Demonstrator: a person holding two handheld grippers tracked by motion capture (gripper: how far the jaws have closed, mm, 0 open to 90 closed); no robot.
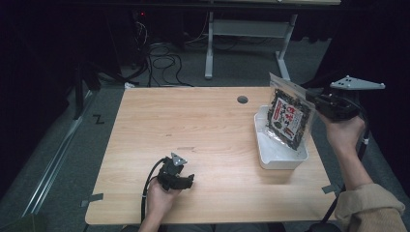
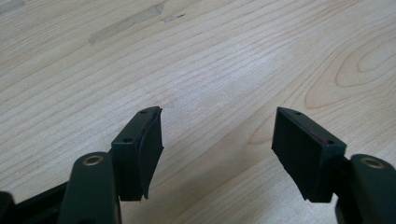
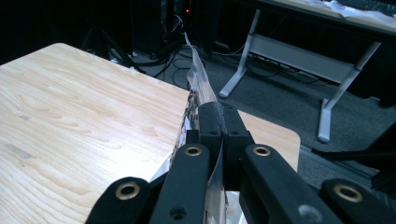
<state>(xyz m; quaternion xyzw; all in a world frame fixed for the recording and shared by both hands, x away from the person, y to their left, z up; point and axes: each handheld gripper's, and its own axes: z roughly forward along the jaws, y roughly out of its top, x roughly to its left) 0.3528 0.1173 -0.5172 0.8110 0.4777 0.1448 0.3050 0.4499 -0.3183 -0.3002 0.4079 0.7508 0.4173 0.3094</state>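
Snack bag held over the white tray at the table's right edge

The right gripper (image 1: 309, 96) has its jaws clamped on the top edge of the snack bag (image 1: 289, 118), which hangs tilted above the white tray (image 1: 275, 155). The left gripper (image 1: 189, 180), jaws apart with nothing between them, rests near the front edge of the bare wooden table (image 1: 193, 125). Dark room, grey floor, cables (image 1: 162, 60) behind.

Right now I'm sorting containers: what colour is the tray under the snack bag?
White tray, clearest in the high view.
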